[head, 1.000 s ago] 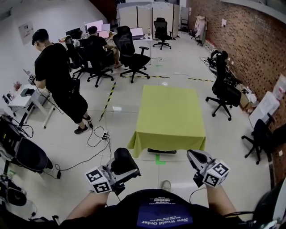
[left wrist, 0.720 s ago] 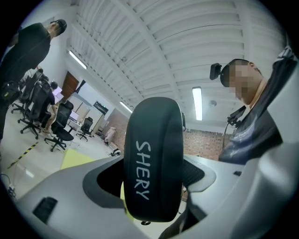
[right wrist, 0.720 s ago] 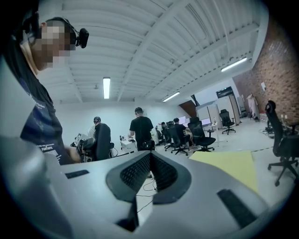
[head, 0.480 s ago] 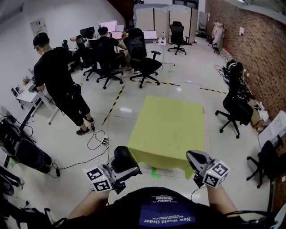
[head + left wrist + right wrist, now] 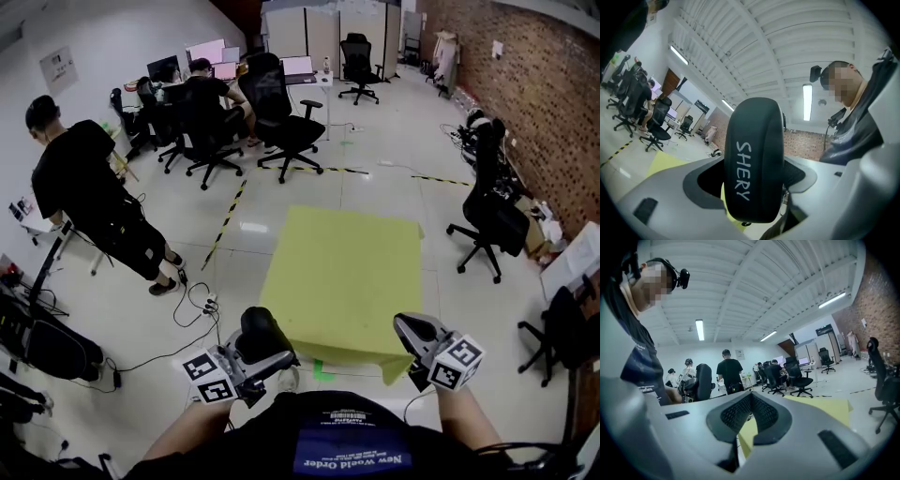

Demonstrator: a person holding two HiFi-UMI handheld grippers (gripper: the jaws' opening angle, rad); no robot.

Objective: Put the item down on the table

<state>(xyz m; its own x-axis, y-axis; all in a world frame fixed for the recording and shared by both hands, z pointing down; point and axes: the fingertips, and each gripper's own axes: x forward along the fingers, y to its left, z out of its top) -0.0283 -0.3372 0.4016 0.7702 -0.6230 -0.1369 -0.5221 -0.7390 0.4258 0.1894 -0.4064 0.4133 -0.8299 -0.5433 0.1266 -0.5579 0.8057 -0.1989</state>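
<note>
Pale glossy floor point(image 5: 178, 253), black-yellow tape line point(image 5: 228, 217) across it. Red brick wall point(image 5: 553, 103) at right, white wall point(image 5: 94, 37) at left. Low table point(image 5: 342, 281) in yellow-green cloth at centre. Black office chairs point(image 5: 281, 122) by desks with lit monitors point(image 5: 208, 52). White ribbed ceiling, tube lights point(image 5: 699, 329).

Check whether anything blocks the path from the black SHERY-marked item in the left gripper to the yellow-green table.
Nothing visible does. The left gripper holds the black item just short of the table, near its front edge. No object shows in the gap, and nothing shows on the yellow-green cloth.
</note>
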